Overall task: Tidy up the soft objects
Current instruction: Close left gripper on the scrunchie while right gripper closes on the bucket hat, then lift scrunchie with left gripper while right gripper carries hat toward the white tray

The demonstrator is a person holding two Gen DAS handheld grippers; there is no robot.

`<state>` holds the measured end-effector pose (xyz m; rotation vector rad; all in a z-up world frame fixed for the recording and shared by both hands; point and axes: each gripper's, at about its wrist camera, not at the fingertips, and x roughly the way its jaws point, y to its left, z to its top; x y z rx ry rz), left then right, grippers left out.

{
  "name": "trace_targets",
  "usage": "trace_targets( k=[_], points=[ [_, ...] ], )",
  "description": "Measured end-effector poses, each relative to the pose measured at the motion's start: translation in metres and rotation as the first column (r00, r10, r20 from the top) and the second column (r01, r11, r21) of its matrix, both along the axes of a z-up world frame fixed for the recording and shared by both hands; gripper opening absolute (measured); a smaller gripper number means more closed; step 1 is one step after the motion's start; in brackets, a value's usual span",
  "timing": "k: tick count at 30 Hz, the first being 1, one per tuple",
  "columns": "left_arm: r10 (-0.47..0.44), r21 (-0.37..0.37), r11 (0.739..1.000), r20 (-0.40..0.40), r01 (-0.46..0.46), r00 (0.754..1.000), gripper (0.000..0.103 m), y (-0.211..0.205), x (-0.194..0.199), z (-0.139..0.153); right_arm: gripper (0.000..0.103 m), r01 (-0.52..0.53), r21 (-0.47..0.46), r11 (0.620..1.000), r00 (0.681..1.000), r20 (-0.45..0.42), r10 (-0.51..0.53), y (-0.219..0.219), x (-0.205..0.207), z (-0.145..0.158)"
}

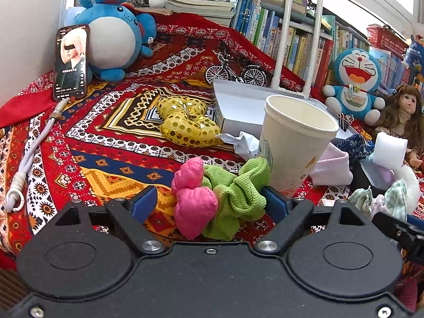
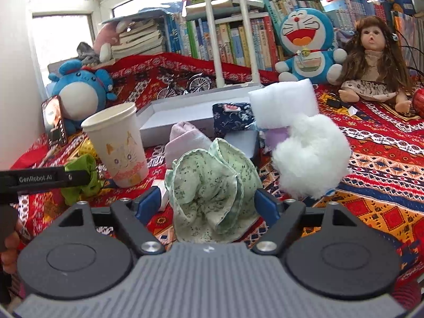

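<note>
My left gripper (image 1: 209,202) stands open around the pink-green scrunchie (image 1: 217,198), which lies on the cloth (image 1: 111,175) beside the cup (image 1: 294,143). My right gripper (image 2: 208,204) stands open around the floral scrunchie (image 2: 212,185). I judge sorting barely begun: fluff (image 2: 310,153), foam (image 2: 283,106) and bow (image 1: 185,122) lie scattered; box (image 2: 185,111) unfilled.

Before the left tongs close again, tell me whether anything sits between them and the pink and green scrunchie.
Nothing visible does. The pink and green scrunchie lies directly between the open left tongs, with only patterned cloth under it. The paper cup stands just beyond the right-hand finger, close behind the scrunchie, not in the gap.
</note>
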<state>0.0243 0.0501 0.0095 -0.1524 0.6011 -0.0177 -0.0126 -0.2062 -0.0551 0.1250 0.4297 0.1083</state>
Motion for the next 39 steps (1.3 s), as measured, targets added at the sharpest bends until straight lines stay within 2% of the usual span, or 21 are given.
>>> trace_targets(
  k=[6, 10, 17, 22, 24, 26, 27, 28, 29, 30, 31, 34, 39],
  points=[
    [-0.003, 0.003, 1.000, -0.003, 0.003, 1.000, 0.089, -0.003, 0.003, -0.004, 0.092, 0.048, -0.011, 0.999, 0.999, 0.008, -0.048, -0.004, 0.001, 0.000],
    [-0.007, 0.008, 1.000, -0.007, 0.007, 1.000, 0.092, -0.005, 0.005, -0.007, 0.092, 0.037, -0.001, 0.999, 0.999, -0.017, -0.037, -0.004, 0.008, -0.004],
    [-0.017, -0.004, 1.000, -0.011, 0.017, 1.000, 0.092, -0.007, 0.007, -0.010, 0.092, 0.006, 0.032, 0.999, 1.000, -0.011, -0.005, -0.005, 0.019, -0.006],
    [-0.016, -0.019, 1.000, -0.007, 0.016, 1.000, 0.093, -0.005, 0.008, -0.012, 0.092, -0.022, 0.023, 0.999, 1.000, -0.020, 0.022, -0.004, 0.022, -0.009],
    [-0.020, -0.027, 0.999, -0.009, 0.019, 1.000, 0.088, -0.004, 0.008, -0.011, 0.090, -0.034, 0.016, 0.999, 0.999, -0.022, 0.034, -0.002, 0.021, -0.009],
    [-0.039, -0.039, 0.998, -0.006, 0.039, 0.999, 0.068, -0.004, 0.007, -0.009, 0.081, -0.051, 0.017, 0.999, 0.998, -0.027, 0.051, -0.001, 0.021, -0.008],
    [-0.044, -0.040, 0.998, -0.009, 0.043, 0.999, 0.066, -0.004, 0.007, -0.009, 0.072, -0.058, 0.016, 0.998, 0.998, -0.030, 0.059, 0.001, 0.020, -0.007],
    [-0.049, -0.034, 0.998, -0.011, 0.048, 0.999, 0.058, -0.006, 0.007, -0.008, 0.064, -0.062, 0.013, 0.998, 0.998, -0.031, 0.062, 0.002, 0.020, -0.007],
    [-0.057, -0.027, 0.998, -0.011, 0.057, 0.998, 0.053, -0.007, 0.006, -0.007, 0.061, -0.071, 0.008, 0.997, 0.997, -0.033, 0.071, 0.005, 0.019, -0.006],
    [-0.061, -0.024, 0.998, -0.010, 0.061, 0.998, 0.052, -0.009, 0.005, -0.006, 0.054, -0.083, 0.003, 0.997, 0.996, -0.034, 0.084, 0.007, 0.018, -0.005],
    [-0.062, -0.021, 0.998, -0.010, 0.062, 0.998, 0.050, -0.010, 0.004, -0.005, 0.052, -0.090, -0.003, 0.996, 0.995, -0.032, 0.089, 0.010, 0.017, -0.004],
    [-0.058, -0.008, 0.998, -0.002, 0.058, 0.998, 0.046, -0.012, 0.000, 0.000, 0.050, -0.105, -0.034, 0.994, 0.994, -0.020, 0.104, 0.016, 0.014, 0.000],
    [-0.016, -0.005, 1.000, 0.028, 0.017, 0.999, 0.043, -0.001, -0.005, 0.011, 0.049, -0.127, -0.008, 0.992, 0.992, 0.001, 0.127, 0.014, 0.009, 0.012]
  ],
)
